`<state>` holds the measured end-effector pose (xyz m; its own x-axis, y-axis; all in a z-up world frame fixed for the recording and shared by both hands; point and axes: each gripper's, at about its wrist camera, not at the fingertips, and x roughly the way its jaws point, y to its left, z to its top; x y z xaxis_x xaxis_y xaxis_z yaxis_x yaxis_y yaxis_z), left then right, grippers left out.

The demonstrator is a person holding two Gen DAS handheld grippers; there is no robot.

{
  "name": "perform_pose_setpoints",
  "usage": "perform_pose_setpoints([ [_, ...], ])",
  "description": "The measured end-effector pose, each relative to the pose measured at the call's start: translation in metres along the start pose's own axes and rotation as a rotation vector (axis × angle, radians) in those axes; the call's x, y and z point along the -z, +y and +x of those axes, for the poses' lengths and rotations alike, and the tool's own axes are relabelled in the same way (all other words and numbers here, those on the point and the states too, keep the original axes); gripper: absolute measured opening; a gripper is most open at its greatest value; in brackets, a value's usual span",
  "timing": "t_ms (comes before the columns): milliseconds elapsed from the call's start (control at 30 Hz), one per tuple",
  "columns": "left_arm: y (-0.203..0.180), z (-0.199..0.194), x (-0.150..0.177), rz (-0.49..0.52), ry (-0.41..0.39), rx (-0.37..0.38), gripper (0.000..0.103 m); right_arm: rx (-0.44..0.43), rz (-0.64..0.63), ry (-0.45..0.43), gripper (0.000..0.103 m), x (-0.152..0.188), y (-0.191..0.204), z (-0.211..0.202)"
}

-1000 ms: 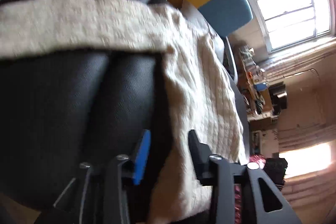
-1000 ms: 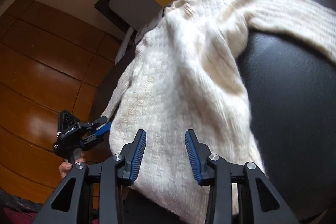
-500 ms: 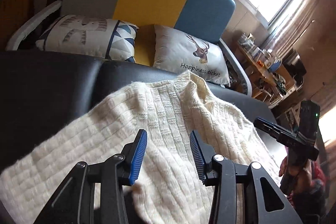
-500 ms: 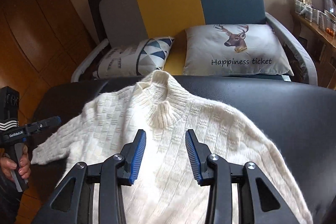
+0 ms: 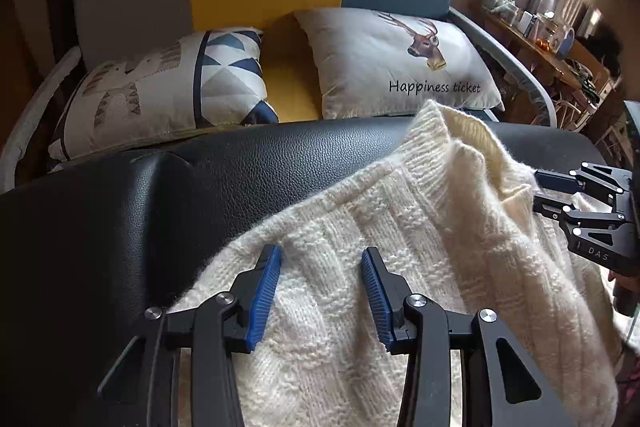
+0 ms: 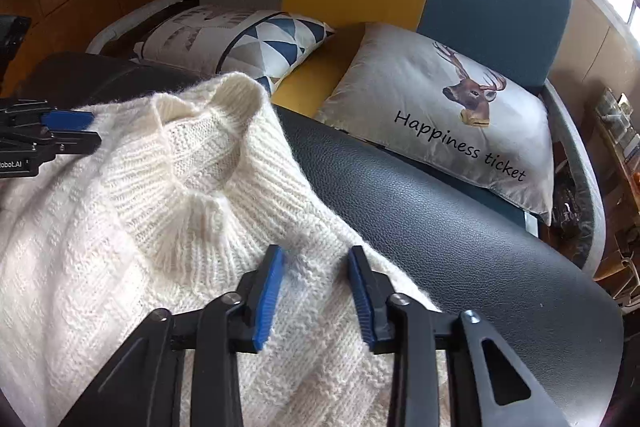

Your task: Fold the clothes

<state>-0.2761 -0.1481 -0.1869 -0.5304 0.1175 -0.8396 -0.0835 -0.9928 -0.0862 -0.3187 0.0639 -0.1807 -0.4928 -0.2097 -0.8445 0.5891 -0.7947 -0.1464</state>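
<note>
Cream sweater (image 5: 420,267) spread on black surface (image 5: 200,187), lower frame. Left gripper (image 5: 322,273) and right gripper (image 6: 316,269) both spread wide over knit, grasping nothing.

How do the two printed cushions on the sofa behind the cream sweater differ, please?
The grey deer-print cushion shows a stag's head and the words "Happiness ticket"; the white cushion with blue triangles has a geometric pattern and no clear wording. The deer one lies by the sofa's blue section, the triangle one by the grey. Both rest on the seat.
</note>
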Motion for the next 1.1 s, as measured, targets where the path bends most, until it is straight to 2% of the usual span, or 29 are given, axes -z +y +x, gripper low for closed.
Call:
perform_pose_setpoints([
  [33, -0.003, -0.001, 0.002, 0.019, 0.001, -0.011, 0.041, 0.037, -0.013, -0.001, 0.009, -0.001, 0.000, -0.002],
  [167, -0.006, -0.007, 0.016, 0.063, -0.015, -0.016, 0.038, 0.141, 0.022, -0.034, 0.005, -0.006, -0.022, -0.010],
  [200, -0.005, -0.007, 0.018, 0.054, -0.019, -0.010, 0.038, 0.129, 0.059, -0.017, 0.004, -0.005, -0.030, -0.004],
  [267, -0.001, -0.009, 0.016, 0.026, -0.011, 0.006, 0.038, 0.049, 0.140, 0.015, 0.005, -0.001, -0.044, 0.009],
  [367, 0.003, -0.017, 0.005, -0.012, -0.017, 0.058, 0.037, 0.005, 0.184, -0.011, 0.006, 0.000, -0.049, 0.008],
  [433, 0.002, -0.025, -0.004, -0.013, -0.048, 0.091, 0.037, -0.057, 0.207, -0.025, 0.018, -0.001, -0.053, 0.000],
  [500, -0.007, -0.029, -0.013, 0.052, -0.079, 0.061, 0.037, -0.096, 0.207, -0.051, 0.019, -0.003, -0.050, -0.011],
  [633, -0.035, -0.015, -0.024, 0.196, -0.082, 0.016, 0.037, -0.176, 0.167, -0.088, 0.023, -0.013, -0.037, -0.026],
  [800, -0.056, 0.014, -0.028, 0.316, -0.047, -0.030, 0.037, -0.157, 0.061, -0.005, 0.024, -0.020, -0.020, 0.001],
  [867, -0.063, 0.025, -0.029, 0.355, -0.034, -0.043, 0.037, -0.102, -0.008, 0.006, 0.027, -0.017, -0.013, 0.014],
  [933, -0.058, 0.022, -0.030, 0.312, -0.033, 0.000, 0.012, -0.055, -0.030, -0.033, 0.025, -0.013, -0.010, 0.014],
  [967, -0.055, 0.018, -0.030, 0.290, -0.041, 0.016, 0.005, -0.053, -0.006, -0.037, 0.020, -0.014, -0.010, 0.013],
  [1000, -0.052, 0.013, -0.030, 0.253, -0.061, 0.039, 0.005, -0.046, 0.021, -0.047, 0.005, -0.015, -0.014, 0.012],
  [1033, -0.045, 0.005, -0.032, 0.197, -0.084, 0.078, 0.005, -0.034, 0.054, -0.067, 0.001, -0.016, -0.021, 0.009],
  [1100, -0.029, -0.008, -0.037, 0.071, -0.134, 0.152, 0.005, -0.009, 0.121, -0.106, 0.001, -0.019, -0.036, 0.002],
])
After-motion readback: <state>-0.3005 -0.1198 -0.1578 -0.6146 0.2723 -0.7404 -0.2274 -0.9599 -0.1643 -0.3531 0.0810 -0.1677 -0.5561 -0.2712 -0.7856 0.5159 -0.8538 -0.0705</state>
